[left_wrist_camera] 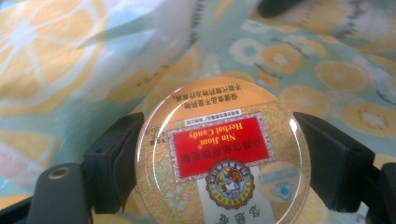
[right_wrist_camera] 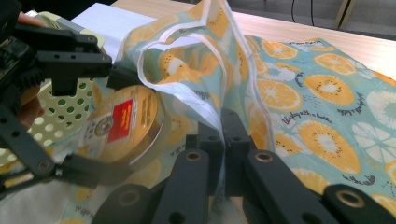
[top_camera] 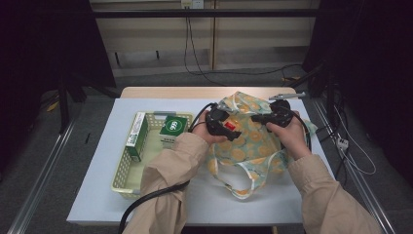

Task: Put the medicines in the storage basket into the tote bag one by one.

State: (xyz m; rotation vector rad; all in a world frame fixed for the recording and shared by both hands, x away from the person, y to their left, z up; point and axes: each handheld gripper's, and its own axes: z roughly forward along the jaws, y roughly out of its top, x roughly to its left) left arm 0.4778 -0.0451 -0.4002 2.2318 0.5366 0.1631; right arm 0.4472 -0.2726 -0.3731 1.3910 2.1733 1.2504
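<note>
The round gold herbal-candy tin with a red label point(left_wrist_camera: 223, 156) sits clamped edge to edge between the left gripper's point(right_wrist_camera: 95, 116) jaws, held at the mouth of the teal orange-slice cloth bag point(top_camera: 253, 146). The right gripper point(right_wrist_camera: 225, 135) pinches the bag's white-trimmed rim. A cream perforated basket point(top_camera: 122, 170) lies left, on the table.

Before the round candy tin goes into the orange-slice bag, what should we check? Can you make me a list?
1. Candy tin held firmly: ok, the left hand-held gripper has a jaw on each side of it.
2. Bag's edge held up: ok, the right hand-held gripper pinches the white-trimmed rim of the bag.
3. Opening wide enough for the tin: cannot tell, the fabric folds hide it.
4. Tin close to the opening: ok, it sits right beside the lifted rim.
5. Basket out of the way: ok, it stands off to the left.
</note>
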